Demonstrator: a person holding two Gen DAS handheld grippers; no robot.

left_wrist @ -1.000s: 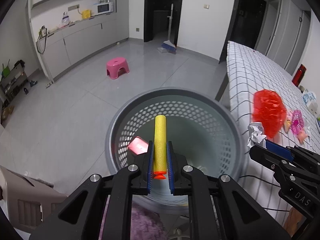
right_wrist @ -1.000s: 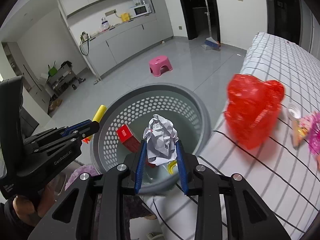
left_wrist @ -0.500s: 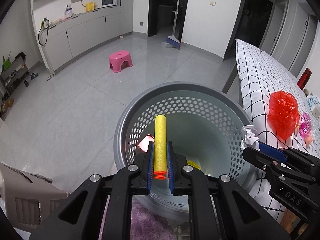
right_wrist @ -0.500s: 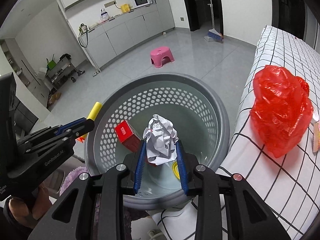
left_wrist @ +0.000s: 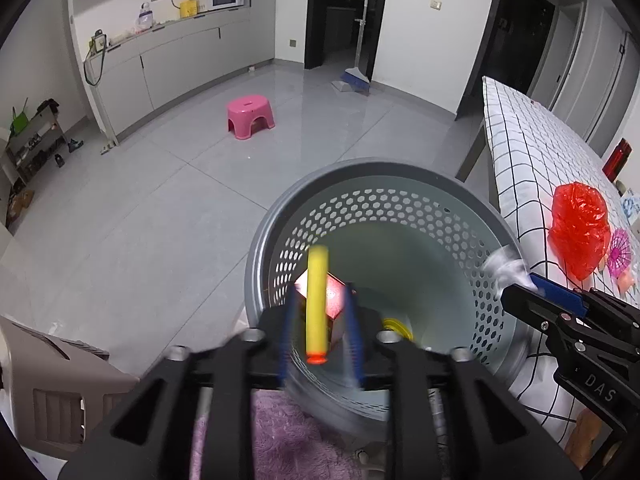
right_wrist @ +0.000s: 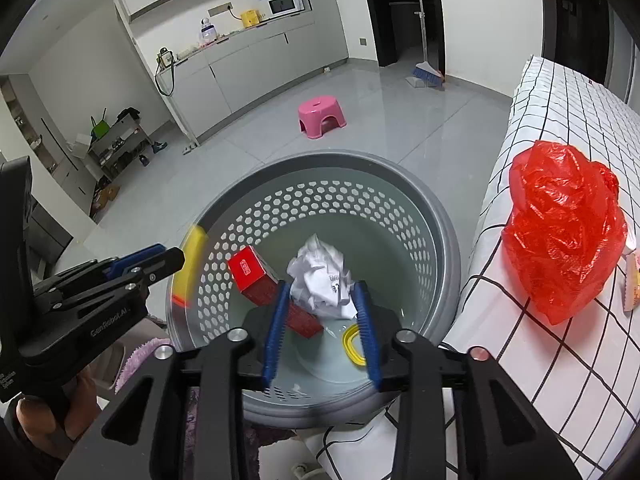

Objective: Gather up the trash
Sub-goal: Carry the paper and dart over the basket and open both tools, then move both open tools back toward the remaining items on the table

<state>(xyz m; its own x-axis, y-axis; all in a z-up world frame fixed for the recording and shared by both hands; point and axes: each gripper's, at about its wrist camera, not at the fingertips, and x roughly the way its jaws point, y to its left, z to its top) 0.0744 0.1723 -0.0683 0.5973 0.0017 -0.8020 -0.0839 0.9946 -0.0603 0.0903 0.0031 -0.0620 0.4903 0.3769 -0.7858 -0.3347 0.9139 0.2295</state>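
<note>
A grey perforated basket (left_wrist: pixel 360 170) (right_wrist: pixel 328 160) stands on the floor beside the table, with a red box (right_wrist: pixel 256 276) and a yellow piece (right_wrist: pixel 352 344) inside. My left gripper (left_wrist: pixel 320 300) hangs over its near rim. Its jaws are opening, and the yellow foam dart (left_wrist: pixel 317 304) lies loose between the blurred pads. My right gripper (right_wrist: pixel 322 286) is over the basket too, jaws opening, with the crumpled white paper (right_wrist: pixel 320 280) between the pads and coming free. Seen from the other side, the dart (right_wrist: pixel 192 264) and the paper (left_wrist: pixel 504 268) are both smeared by motion.
A table under a checked cloth (right_wrist: pixel 560 112) stands right of the basket and bears a red plastic bag (right_wrist: pixel 560 232), a small pink paper umbrella (left_wrist: pixel 619 251) and a red bottle (left_wrist: pixel 616 160). A pink stool (left_wrist: pixel 250 114) and a broom (left_wrist: pixel 354 78) are farther off on the floor. Purple fleece (left_wrist: pixel 280 432) lies under my left gripper.
Both grippers came in over the basket, then their jaws parted. The dart and the paper, gripped before, are now loose and blurred.
</note>
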